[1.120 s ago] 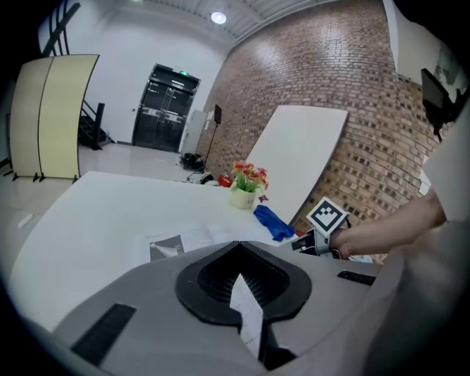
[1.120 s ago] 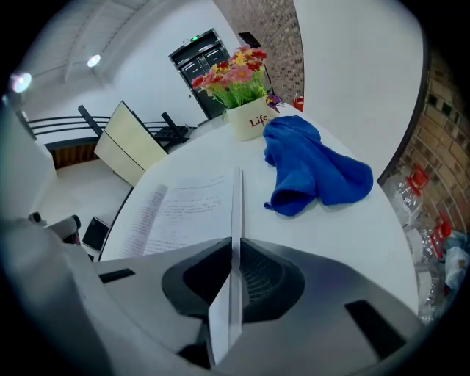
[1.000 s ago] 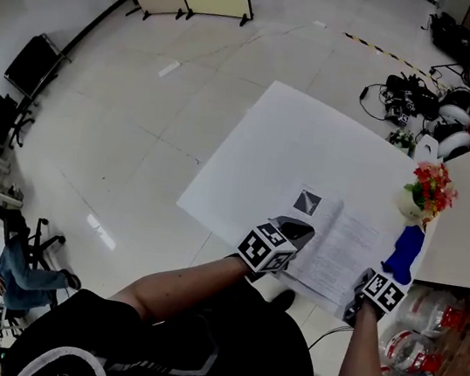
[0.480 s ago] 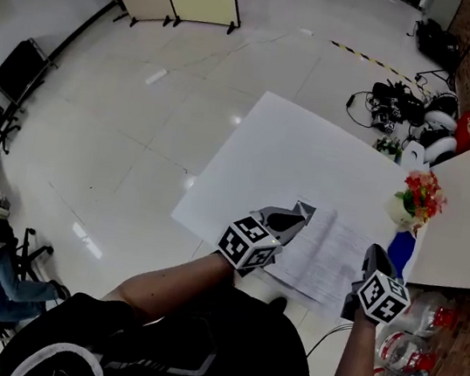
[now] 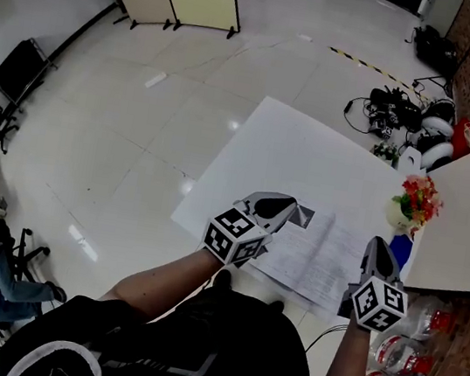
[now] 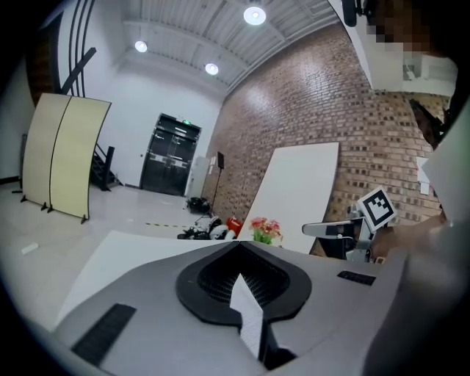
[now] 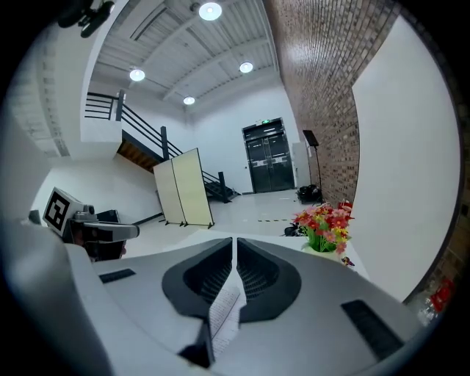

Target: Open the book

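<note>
Paper book (image 5: 317, 256): lies open at the white table's (image 5: 268, 144) near edge, beside the flowers (image 5: 417, 198)
Left gripper (image 5: 285, 205): clenched on a plain leaf (image 6: 248, 312)
Right gripper (image 5: 376, 249): clenched on a printed leaf (image 7: 224, 312)
Progress: book looks opened; letting go remains

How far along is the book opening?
Done: the book is open, its print showing. In hand: the left gripper is shut on a white page, the right gripper on a printed page. Left: probably just letting go of both pages.
</note>
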`<act>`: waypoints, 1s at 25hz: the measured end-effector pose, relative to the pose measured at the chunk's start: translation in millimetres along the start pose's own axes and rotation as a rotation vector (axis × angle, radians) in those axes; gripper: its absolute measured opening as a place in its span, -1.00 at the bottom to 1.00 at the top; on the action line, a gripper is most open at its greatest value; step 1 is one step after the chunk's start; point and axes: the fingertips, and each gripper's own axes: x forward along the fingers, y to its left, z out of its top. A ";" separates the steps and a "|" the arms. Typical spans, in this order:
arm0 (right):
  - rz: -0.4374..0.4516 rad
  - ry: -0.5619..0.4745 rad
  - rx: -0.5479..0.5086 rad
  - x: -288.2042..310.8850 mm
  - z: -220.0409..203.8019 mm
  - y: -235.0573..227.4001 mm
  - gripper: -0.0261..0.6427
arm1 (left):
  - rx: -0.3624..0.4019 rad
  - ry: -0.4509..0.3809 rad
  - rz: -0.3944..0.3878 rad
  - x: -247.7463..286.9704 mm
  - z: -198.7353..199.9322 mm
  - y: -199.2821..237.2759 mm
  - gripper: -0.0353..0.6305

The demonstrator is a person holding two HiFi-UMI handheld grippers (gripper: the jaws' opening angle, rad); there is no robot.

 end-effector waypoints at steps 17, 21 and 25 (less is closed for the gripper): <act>0.164 -0.079 -0.043 -52.0 31.4 15.3 -0.90 | 0.118 -0.082 0.103 -51.5 55.9 -20.7 -0.88; 0.172 -0.114 -0.040 -62.9 39.5 33.5 -0.90 | 0.091 -0.109 0.094 -81.9 54.9 -39.9 -0.88; 0.163 -0.130 -0.074 -87.7 41.2 77.7 -0.90 | 0.113 -0.131 0.061 -125.6 48.3 -54.6 -0.88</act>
